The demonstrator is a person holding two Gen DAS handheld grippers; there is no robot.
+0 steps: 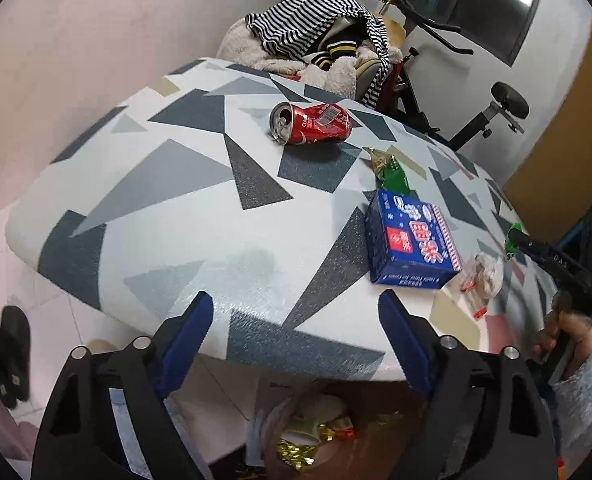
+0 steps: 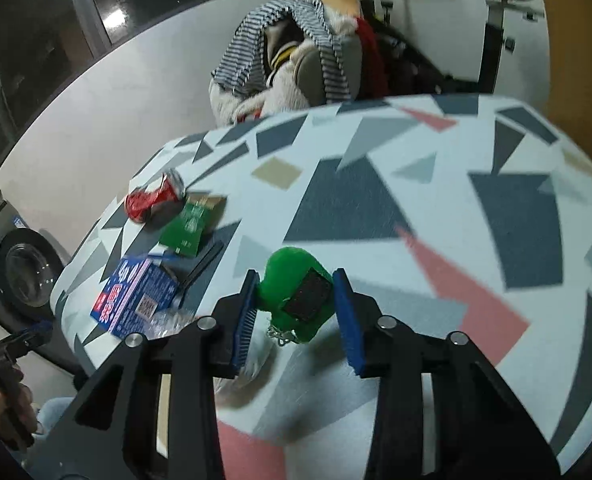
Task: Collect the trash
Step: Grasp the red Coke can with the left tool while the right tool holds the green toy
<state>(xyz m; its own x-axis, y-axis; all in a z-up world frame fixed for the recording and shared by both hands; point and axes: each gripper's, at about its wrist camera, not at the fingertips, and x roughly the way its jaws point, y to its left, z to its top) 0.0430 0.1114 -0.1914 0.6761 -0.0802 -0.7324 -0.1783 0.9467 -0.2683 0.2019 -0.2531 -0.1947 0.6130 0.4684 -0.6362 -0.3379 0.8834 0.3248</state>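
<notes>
Right gripper clamps the green toy (grip looks central); lift straight. Left gripper gapes, empty.

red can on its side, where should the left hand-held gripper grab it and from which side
Grip the red can across the middle of its body, coming down from above with the fingers either side. It lies on its side on the table, dented, opened top facing left, so its long sides are free; the ends are too far apart.

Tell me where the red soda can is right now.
The red soda can lies on its side on the patterned table, toward the far edge in the left wrist view, just beyond the green wrapper and blue box.
</notes>
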